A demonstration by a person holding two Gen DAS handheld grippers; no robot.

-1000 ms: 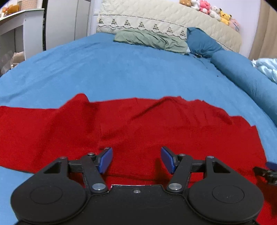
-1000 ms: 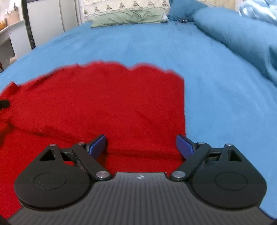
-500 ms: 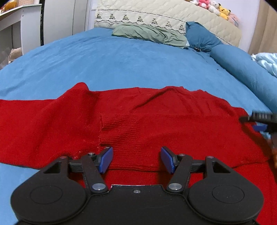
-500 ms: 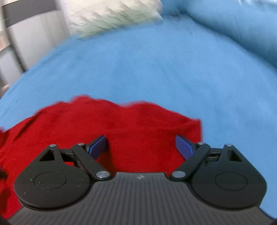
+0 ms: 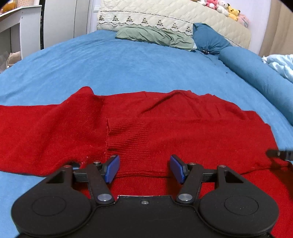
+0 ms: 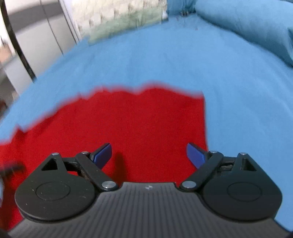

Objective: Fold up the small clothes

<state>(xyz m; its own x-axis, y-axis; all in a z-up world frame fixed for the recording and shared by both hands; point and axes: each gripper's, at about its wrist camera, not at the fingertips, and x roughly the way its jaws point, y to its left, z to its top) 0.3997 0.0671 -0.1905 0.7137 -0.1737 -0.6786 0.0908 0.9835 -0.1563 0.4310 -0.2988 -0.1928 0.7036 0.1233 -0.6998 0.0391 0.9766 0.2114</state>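
Red knit fills the near ground: the red sweater (image 5: 164, 128) lies spread flat on the bed (image 5: 128, 69), over its blue cover, one sleeve stretched out to the left and a ribbed band folded across the body just ahead of my left gripper (image 5: 144, 168). That gripper hangs low over the sweater with its blue pads (image 5: 112, 168) set wide apart and nothing between them. At the right edge of this view a dark tip of my other tool shows beside the sweater's right border.

My right gripper (image 6: 148, 155) is also spread wide and holds nothing; it hovers over the right-hand part of the sweater (image 6: 137, 131), whose straight side edge runs close to the right pad (image 6: 195, 155). This view is blurred, so I cannot tell whether the pads touch the cloth.

At the far end of the bed lie a green pillow (image 5: 155, 36), a dark blue cushion (image 5: 210, 38) and a long blue bolster (image 5: 256, 73), against a quilted cream headboard (image 5: 164, 16) with plush toys (image 5: 225, 9) on top.
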